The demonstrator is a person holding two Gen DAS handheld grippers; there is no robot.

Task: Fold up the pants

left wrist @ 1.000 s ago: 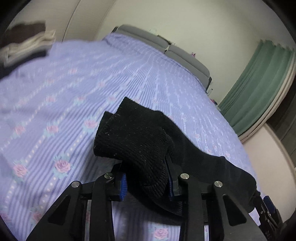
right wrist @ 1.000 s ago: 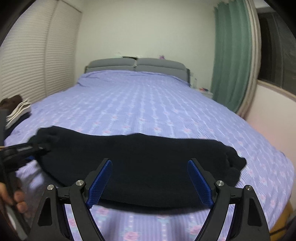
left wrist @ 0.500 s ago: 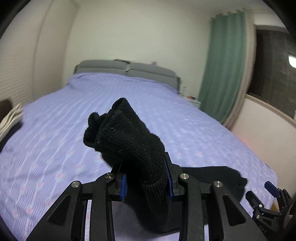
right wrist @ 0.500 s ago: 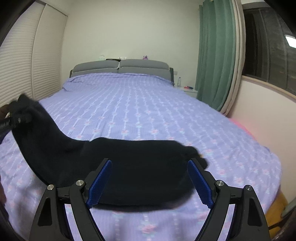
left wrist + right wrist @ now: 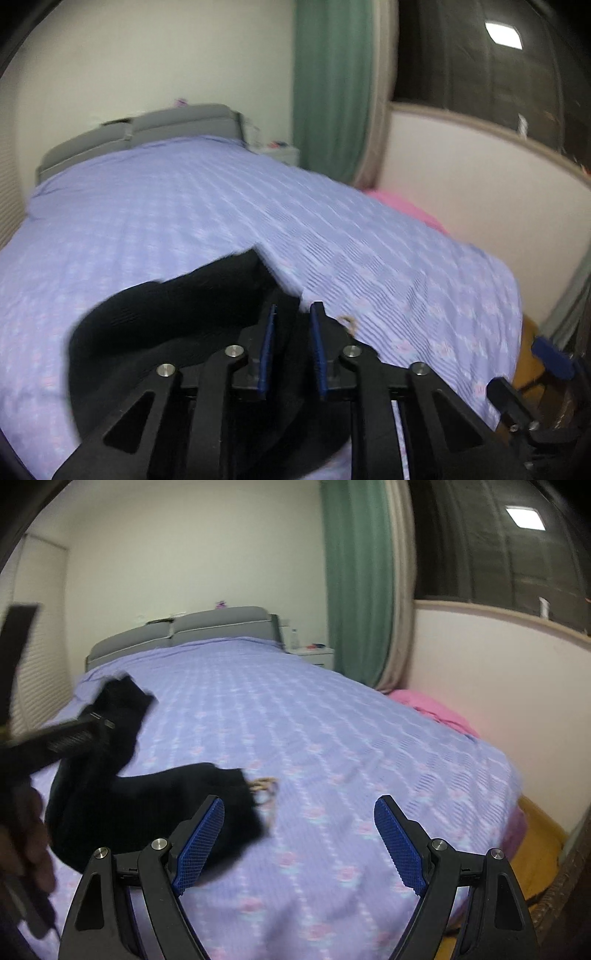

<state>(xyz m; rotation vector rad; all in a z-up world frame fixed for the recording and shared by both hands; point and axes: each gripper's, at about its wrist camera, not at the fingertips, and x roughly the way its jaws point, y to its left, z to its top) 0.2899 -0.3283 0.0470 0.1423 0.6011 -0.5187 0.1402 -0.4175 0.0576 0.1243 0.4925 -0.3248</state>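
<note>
It was a bedroom in a home; a wide bed (image 5: 332, 738) filled most of the room, covered in a lilac spread patterned with small pink roses; a grey padded headboard (image 5: 192, 627) stood against the pale far wall; beside it was a small white nightstand (image 5: 314, 653) with a few small items on top, too small to tell apart; a green curtain (image 5: 354, 579) hung from ceiling height next to a dark window (image 5: 498, 542) with a ceiling light reflected in the glass; a pink cloth (image 5: 432, 709) lay bunched at the bed's far side; wooden flooring (image 5: 539, 830) showed past the foot corner; louvred white doors (image 5: 33, 686) lined the left wall.
</note>
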